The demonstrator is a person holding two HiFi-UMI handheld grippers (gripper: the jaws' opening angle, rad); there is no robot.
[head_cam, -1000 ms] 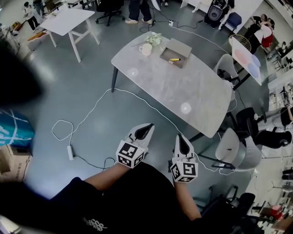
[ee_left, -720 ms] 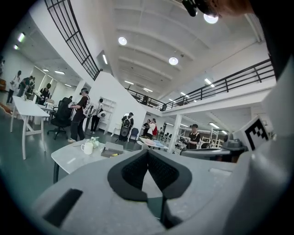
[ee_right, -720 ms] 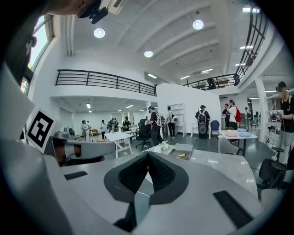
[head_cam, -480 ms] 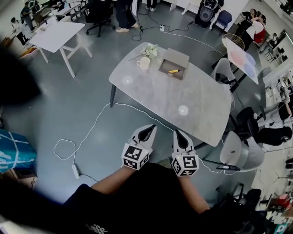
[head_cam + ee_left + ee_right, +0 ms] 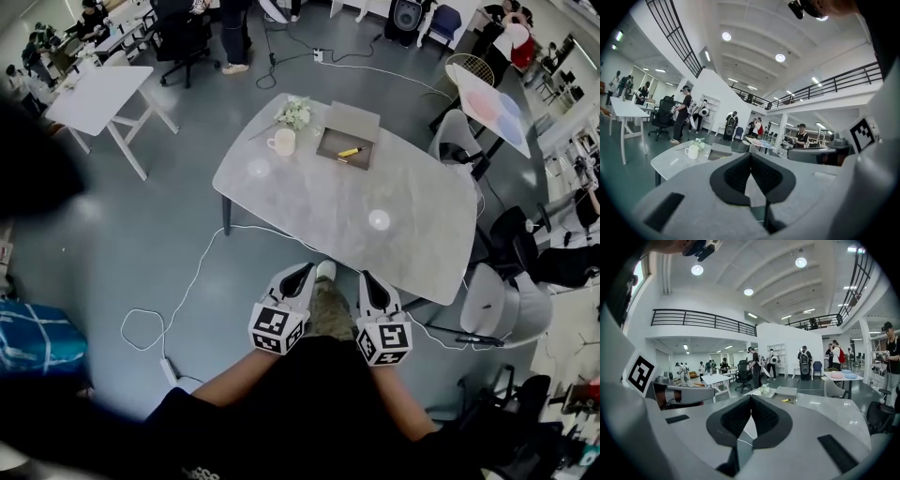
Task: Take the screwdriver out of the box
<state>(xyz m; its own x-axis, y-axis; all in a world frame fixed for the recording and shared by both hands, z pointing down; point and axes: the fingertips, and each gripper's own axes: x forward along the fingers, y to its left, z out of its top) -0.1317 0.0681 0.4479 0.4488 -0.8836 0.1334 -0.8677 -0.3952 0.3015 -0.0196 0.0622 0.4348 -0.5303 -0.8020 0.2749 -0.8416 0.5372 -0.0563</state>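
A yellow-handled screwdriver [image 5: 350,151] lies in a shallow grey box [image 5: 361,120] at the far side of the grey marble table [image 5: 412,239]; the same screwdriver [image 5: 788,400] shows small in the right gripper view. My left gripper [image 5: 304,270] and right gripper [image 5: 367,278] are held side by side over the floor, short of the table's near edge. Both are shut with nothing between the pads. In the left gripper view the box [image 5: 720,151] is far ahead past the closed left gripper [image 5: 750,154], and the right gripper [image 5: 751,397] points at the table too.
A white mug [image 5: 280,142] and a small flower bunch [image 5: 294,113] stand left of the box. A white cable [image 5: 187,283] snakes across the floor on the left. Grey chairs [image 5: 502,305] stand right of the table. People and other tables fill the far room.
Both grippers and the person have advanced toward the table; the table now lies closer and a shoe shows between the grippers. Both grippers stayed shut.
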